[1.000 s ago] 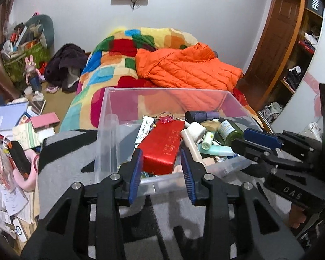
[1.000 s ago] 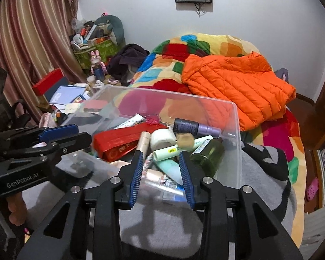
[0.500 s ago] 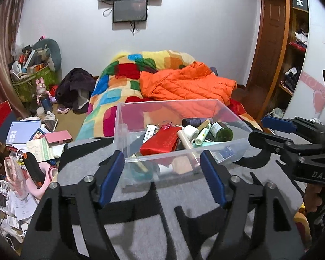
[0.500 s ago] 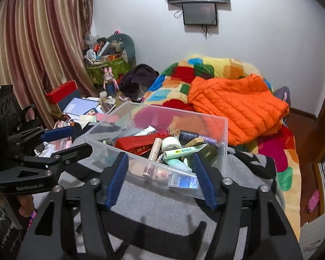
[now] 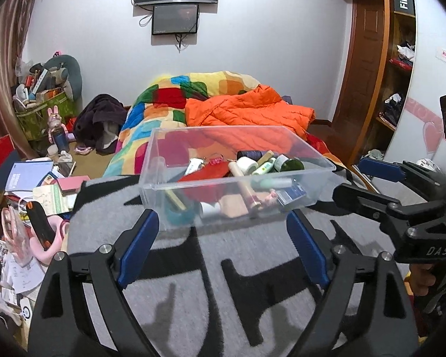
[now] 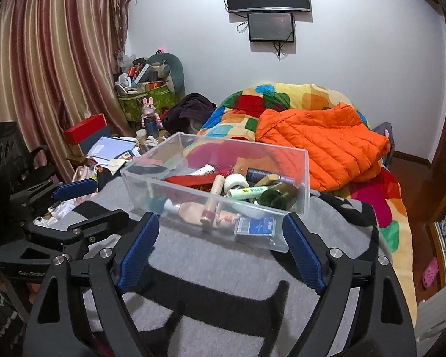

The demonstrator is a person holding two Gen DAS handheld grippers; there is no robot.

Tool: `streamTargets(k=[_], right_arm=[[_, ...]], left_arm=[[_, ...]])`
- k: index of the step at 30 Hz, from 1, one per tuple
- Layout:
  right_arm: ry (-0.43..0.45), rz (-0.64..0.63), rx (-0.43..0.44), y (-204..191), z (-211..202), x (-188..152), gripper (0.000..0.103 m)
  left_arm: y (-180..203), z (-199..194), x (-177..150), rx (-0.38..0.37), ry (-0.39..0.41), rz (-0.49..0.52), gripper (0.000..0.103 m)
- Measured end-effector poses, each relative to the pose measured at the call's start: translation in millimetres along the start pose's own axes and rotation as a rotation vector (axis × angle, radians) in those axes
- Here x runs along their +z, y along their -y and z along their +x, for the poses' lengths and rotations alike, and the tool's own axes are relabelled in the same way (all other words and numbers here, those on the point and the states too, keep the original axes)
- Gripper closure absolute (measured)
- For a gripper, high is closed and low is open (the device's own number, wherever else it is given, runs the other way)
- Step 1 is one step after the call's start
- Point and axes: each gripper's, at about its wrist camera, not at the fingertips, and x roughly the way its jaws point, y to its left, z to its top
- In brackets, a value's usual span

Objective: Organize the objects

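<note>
A clear plastic bin (image 5: 154, 190) stands on a grey and black blanket (image 5: 223, 267) on the bed. In it lie a red pouch (image 5: 205, 172), a green bottle (image 5: 291, 165), tubes and other small items. My left gripper (image 5: 221, 217) hovers just short of the bin's near wall, jaws opening wide with nothing between them. At the bin's right corner my right gripper (image 5: 347, 177) is also opening and empty. In the right wrist view the bin (image 6: 300, 178) lies beyond the right gripper (image 6: 220, 218), with the left gripper (image 6: 111, 199) at its left.
An orange jacket (image 5: 246, 113) lies on a colourful quilt (image 5: 163, 101) behind the bin. Books, papers and boxes (image 5: 29, 175) crowd the floor at the left. A wooden shelf unit (image 5: 398, 59) stands at the right, and curtains (image 6: 44, 74) hang at the left.
Both grippers have drawn back from the bin's near wall, and their jaws have spread from narrow to wide. The bin has stayed on the blanket.
</note>
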Motion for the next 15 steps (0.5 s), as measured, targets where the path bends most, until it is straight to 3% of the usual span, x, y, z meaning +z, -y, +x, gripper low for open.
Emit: streamTargets(k=[15], right_arm=[[-0.003, -0.011, -0.01, -1.1, 1.0, -5.1, 0.02]], left_arm=[[-0.2, 5.9, -2.9, -0.005, -0.018, -0.018, 0.014]])
